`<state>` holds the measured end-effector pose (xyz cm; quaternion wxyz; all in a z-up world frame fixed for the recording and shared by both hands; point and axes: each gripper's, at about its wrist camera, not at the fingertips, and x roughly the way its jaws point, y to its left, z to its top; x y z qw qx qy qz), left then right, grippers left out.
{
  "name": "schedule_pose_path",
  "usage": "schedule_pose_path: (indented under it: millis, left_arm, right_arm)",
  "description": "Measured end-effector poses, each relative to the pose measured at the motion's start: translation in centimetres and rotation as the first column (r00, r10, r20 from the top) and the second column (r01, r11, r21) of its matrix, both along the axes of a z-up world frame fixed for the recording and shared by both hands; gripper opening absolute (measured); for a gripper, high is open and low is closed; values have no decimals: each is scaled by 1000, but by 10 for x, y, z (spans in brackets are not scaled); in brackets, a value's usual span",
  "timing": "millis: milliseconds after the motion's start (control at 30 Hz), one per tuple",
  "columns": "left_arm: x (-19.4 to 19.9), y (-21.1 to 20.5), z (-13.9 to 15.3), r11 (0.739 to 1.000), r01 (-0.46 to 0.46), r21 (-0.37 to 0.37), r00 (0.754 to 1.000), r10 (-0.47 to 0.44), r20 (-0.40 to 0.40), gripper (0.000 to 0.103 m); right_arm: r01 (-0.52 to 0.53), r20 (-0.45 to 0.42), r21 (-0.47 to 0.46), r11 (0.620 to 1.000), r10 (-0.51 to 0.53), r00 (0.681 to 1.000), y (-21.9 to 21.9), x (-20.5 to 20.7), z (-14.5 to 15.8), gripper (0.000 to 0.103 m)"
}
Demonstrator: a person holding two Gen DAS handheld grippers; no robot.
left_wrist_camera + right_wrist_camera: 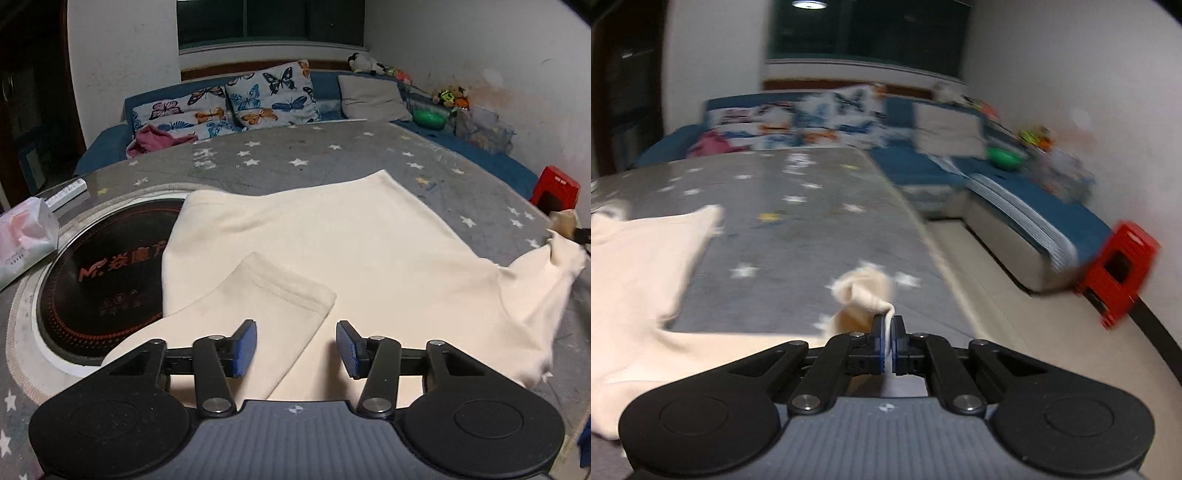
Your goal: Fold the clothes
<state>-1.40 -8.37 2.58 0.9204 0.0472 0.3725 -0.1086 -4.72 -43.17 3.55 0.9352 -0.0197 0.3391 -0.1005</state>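
The cream garment (332,240) lay spread on the star-patterned grey table cover (295,155), its long axis running from the round black cooktop (107,266) across toward the red stool (556,192). One sleeve (266,302) was folded back over the body, its cuff end pointing away from the cooktop and its length slanting back to the near edge beside the cooktop. The other sleeve (546,273) stretched out away from the cooktop and rose off the cover toward the stool.

The left gripper (296,347) hovered over the near edge of the garment with its jaws spread wide; the folded sleeve lay under and just ahead of the finger nearer the cooktop, and nothing sat between the blue pads (245,347). The right gripper (888,343) had its jaws pressed together on the cuff (864,291), which bunched up just beyond the fingertips.

The cloth looked soft, plain and thick, with a stitched hem at the cuff. The right wrist view was blurred.
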Motion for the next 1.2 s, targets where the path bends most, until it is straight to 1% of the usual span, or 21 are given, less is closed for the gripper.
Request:
schedule_pose_path:
  millis: [33,67,133,167,200,233,267,333,433,467,567,633,700,800,933,1000,1100,1133,1200]
  left_arm:
    - [2,0,-2,1000,-4,7,1000,4,6,43]
    - [4,0,-3,1000,-9,11,1000,9,13,37]
    - [3,5,0,1000,-30,-2,999,30,33,28]
    - [2,8,2,999,-41,-8,998,41,42,20]
    - [1,10,3,999,-51,-15,997,52,52,16]
    - [0,13,5,998,-62,-22,996,63,61,9]
    - [0,16,6,997,-72,-29,995,74,71,6]
    - [-2,21,9,995,-93,-42,991,96,89,4]
    - [-4,30,15,990,-126,-66,984,133,117,3]
    - [-8,40,21,984,-155,-89,977,166,131,3]
    - [-24,76,39,955,-246,-165,948,272,164,3]
    - [-37,103,50,928,-308,-211,922,346,176,3]
    - [-51,130,61,895,-367,-255,890,417,184,3]
    - [-75,167,68,846,-452,-282,838,511,191,3]
    - [-102,202,60,789,-551,-273,781,603,166,3]
    - [-115,219,56,758,-595,-267,750,643,153,3]
    - [-123,231,41,751,-617,-235,751,651,111,4]
    - [-123,232,36,742,-634,-217,743,663,96,5]
    - [-125,232,31,737,-647,-194,736,671,94,7]
  right_arm:
    - [24,-4,11,1000,-24,1000,-7,-2,-1,7]
    - [40,-6,18,999,-40,999,-12,-4,-2,10]
    - [66,-9,30,997,-65,998,-20,-8,-4,13]
    - [68,-7,29,997,-68,998,-22,-11,-4,17]
    - [67,-5,30,997,-67,998,-22,-14,-4,20]
    - [59,-4,34,998,-59,998,-20,-16,-4,23]
    - [48,-5,38,998,-48,999,-18,-17,-3,24]
    - [15,-8,47,999,-14,1000,-11,-17,-2,26]
    - [-42,-12,63,997,43,999,1,-15,0,26]
    - [-60,-14,69,996,61,998,6,-14,0,26]
    - [-113,-17,87,990,115,993,19,-10,2,26]
    - [-149,-16,101,984,151,988,29,-8,4,26]
    - [-182,-14,115,976,185,983,39,-7,6,26]
    - [-235,-10,135,962,239,971,53,-4,11,28]
    - [-322,-7,147,935,326,945,76,-4,16,35]
    - [-363,-13,150,920,369,929,88,-4,16,35]
    - [-423,-29,150,893,432,901,106,-5,13,35]
    - [-442,-36,151,884,452,891,112,-6,12,35]
    - [-483,-48,156,861,495,867,123,-9,11,35]
